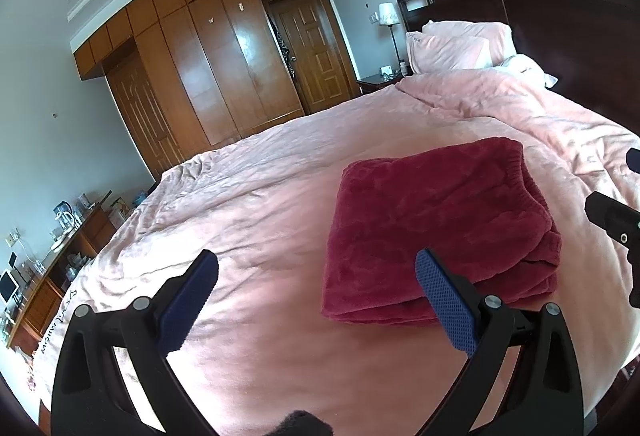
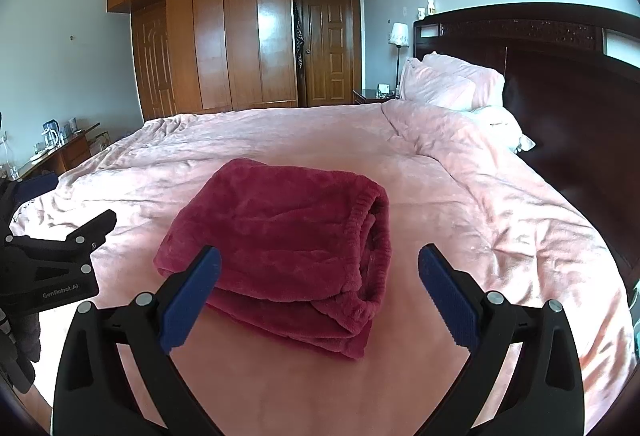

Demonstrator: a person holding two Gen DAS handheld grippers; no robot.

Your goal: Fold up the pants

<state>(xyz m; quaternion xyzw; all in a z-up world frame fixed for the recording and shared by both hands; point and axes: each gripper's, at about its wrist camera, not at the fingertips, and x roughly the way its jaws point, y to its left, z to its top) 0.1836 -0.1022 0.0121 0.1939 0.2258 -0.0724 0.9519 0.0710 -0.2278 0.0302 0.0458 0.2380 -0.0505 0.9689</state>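
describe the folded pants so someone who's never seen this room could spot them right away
Start at the big bed with the pink duvet, which fills most of the room in front of the wooden wardrobe. Near its close edge lie the pants, a thick rectangular bundle folded in layers, elastic waistband showing on the right. They are the only dark red, fleecy thing on the pale pink bedding.

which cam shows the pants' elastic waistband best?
Right wrist: the waistband of the folded red pants faces the camera, its gathered opening plainly visible. Left wrist shows it only edge-on along the bundle's far side.
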